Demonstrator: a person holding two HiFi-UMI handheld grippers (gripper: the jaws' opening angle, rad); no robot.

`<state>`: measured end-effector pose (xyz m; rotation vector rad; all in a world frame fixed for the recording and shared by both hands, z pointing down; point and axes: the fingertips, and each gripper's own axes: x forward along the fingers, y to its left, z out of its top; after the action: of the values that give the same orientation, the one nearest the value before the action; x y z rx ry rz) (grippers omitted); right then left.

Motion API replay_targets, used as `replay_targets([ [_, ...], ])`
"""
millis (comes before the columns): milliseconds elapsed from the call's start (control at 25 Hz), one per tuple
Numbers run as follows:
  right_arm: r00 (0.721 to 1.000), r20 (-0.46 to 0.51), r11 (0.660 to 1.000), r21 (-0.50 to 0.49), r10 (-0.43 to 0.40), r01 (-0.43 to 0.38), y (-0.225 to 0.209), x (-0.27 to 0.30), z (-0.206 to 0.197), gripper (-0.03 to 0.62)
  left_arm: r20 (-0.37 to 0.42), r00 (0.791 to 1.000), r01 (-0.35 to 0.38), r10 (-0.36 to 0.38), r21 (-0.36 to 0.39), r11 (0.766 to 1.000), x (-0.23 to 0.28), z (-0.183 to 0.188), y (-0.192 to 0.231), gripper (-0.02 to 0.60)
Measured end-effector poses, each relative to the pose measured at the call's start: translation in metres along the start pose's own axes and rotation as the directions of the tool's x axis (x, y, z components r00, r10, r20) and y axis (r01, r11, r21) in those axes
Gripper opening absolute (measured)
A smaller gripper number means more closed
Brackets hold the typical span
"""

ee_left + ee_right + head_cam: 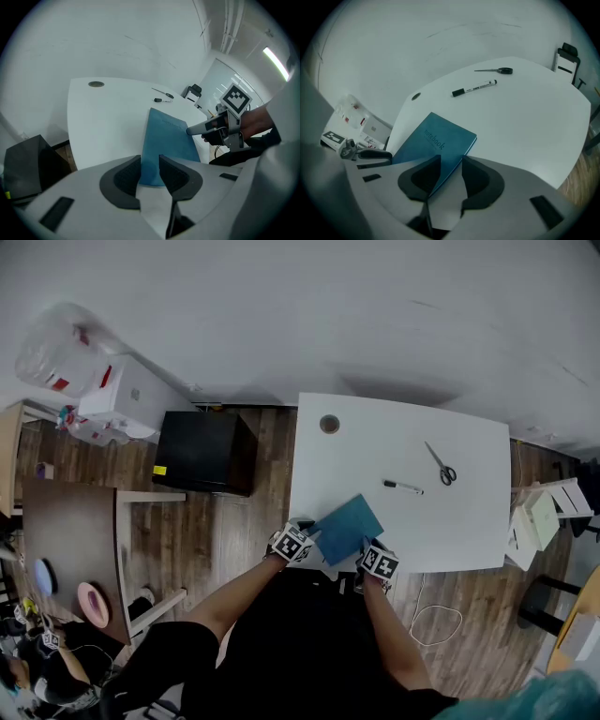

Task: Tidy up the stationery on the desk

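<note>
Fingers (pixel 124 180) of the left gripper (pixel 150 174) and the right gripper (pixel 451 176) each pinch an edge of the blue notebook (pixel 347 527), low centre of the head view, over the near edge of the white desk (pixel 394 437). Uneven pulls could twist it loose and drop it off the desk.

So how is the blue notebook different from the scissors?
The notebook is blue, wide and sits in the jaws of the left gripper and right gripper; the scissors are thin, grey with dark handles, and lie untouched. Both are over the white desk.
</note>
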<state>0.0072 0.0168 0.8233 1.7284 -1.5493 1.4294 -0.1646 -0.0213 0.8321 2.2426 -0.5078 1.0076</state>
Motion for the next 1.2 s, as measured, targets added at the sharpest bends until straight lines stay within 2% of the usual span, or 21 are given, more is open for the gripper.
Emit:
replay_targets([
  [200, 0.999, -0.013, 0.995, -0.096, 0.041, -0.042, 0.014, 0.009, 0.018, 0.147, 0.006, 0.999, -0.033, 0.033, -0.028, 0.999, -0.004, -0.008, 0.005, 0.119],
  [360, 0.998, -0.032, 0.973, -0.219, 0.062, -0.067, 0.032, 0.02, 0.035, 0.147, 0.005, 0.999, -0.04, 0.04, -0.084, 0.996, -0.012, -0.016, 0.005, 0.107],
  [440, 0.996, -0.045, 0.962, -0.259, 0.076, -0.085, 0.042, 0.025, 0.042, 0.147, 0.01, 0.999, -0.049, 0.05, -0.099, 0.994, -0.016, -0.022, 0.001, 0.078],
  [520, 0.994, -0.059, 0.952, -0.287, 0.095, -0.109, 0.052, 0.031, 0.048, 0.147, 0.013, 0.998, -0.066, 0.067, -0.102, 0.993, -0.015, -0.031, -0.001, 0.049],
  [760, 0.987, -0.093, 0.923, -0.352, 0.132, -0.156, 0.081, 0.049, 0.063, 0.147, 0.072, 0.989, -0.111, 0.126, -0.178, 0.978, -0.021, -0.032, -0.005, 0.045],
  [1040, 0.98, -0.118, 0.885, -0.424, 0.158, -0.193, 0.118, 0.065, 0.072, 0.147, 0.038, 0.987, -0.143, 0.155, -0.218, 0.965, -0.027, -0.047, 0.002, 0.043],
  [1200, 0.978, -0.152, 0.867, -0.457, 0.14, -0.196, 0.124, 0.069, 0.068, 0.147, 0.031, 0.983, -0.167, 0.181, -0.252, 0.953, -0.032, -0.051, 0.002, 0.043],
])
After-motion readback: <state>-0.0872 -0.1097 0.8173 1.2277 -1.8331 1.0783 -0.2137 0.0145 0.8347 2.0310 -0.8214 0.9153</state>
